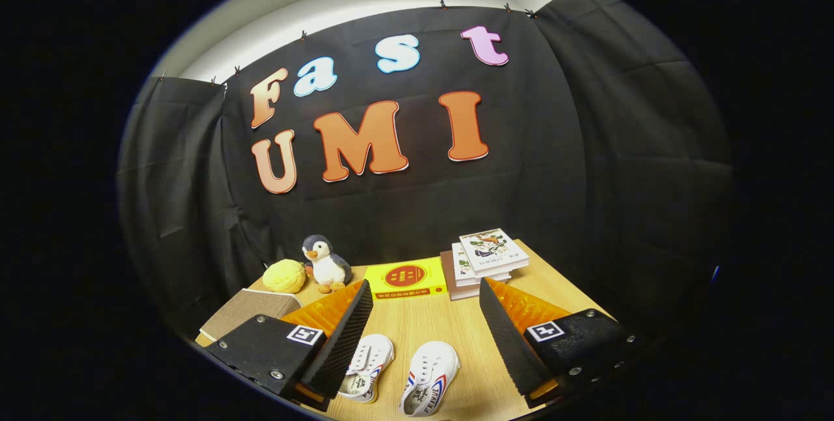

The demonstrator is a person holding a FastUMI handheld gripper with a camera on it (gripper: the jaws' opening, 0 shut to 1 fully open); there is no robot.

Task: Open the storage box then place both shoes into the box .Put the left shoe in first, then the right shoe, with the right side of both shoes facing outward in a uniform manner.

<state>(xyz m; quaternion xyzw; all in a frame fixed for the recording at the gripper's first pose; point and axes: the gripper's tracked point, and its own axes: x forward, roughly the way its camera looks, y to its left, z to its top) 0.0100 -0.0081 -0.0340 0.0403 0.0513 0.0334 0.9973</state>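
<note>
A: Gripper view first. What is the tool (427,317) doing?

B: Its two fingers stand wide apart with nothing between the pads, poised above the wooden bench (449,323). I judge it is held high and back to survey the scene before any reach.

A: And the shoes?

B: Two white ones, low in the frame between the fingers. One shoe (368,367) lies just beside the left finger; the other shoe (429,387) sits near it, centre bottom, showing red and blue stripes on its side. They lie side by side, toes pointing away, likely set out as a pair for easy picking.

A: The storage box?

B: Probably the tan box (251,313) at lower left, partly behind the left finger. It looks closed, so opening comes first, though I cannot be sure it is the one meant.

A: Other things, counted?

B: One plush penguin (324,263), one yellow soft ball (285,275), one yellow book (404,277) lying flat, and one stack of books (485,258), all along the bench's far edge, clear of the working area.
</note>
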